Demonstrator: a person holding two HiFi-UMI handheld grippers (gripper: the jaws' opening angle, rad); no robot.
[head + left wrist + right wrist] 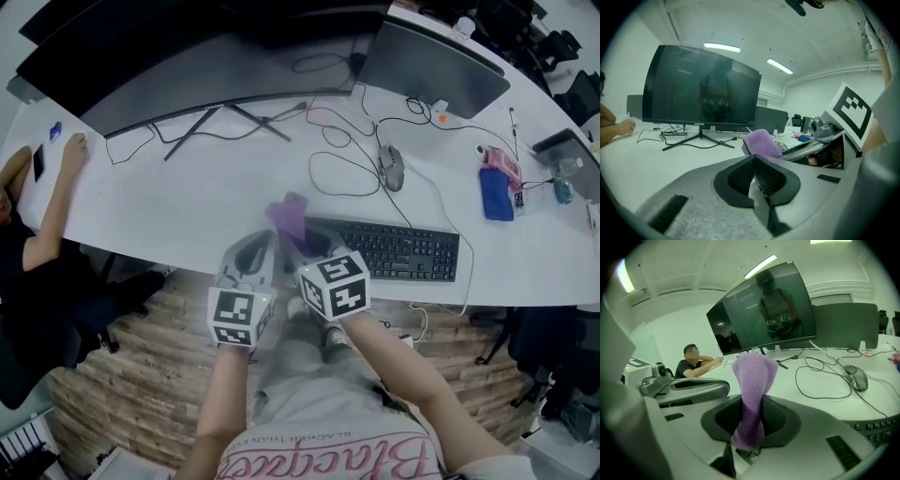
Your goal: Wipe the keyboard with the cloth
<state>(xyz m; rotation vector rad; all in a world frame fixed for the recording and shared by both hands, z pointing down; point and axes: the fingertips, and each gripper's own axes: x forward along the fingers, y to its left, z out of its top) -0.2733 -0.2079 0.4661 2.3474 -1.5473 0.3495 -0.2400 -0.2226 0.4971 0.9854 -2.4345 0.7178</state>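
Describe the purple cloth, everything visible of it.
The purple fuzzy cloth looks soft and towel-like, bunched into a narrow folded strip. The right gripper is shut on its middle: a rounded fold juts forward beyond the jaws, and a short tail hangs below them. In the head view it is held over the white desk, by the left end of the black keyboard. Whether it touches the keys cannot be told.

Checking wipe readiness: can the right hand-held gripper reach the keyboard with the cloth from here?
Probably yes. The right hand-held gripper, shut on the cloth, hovers at the left end of the keyboard, with nothing lying between them.
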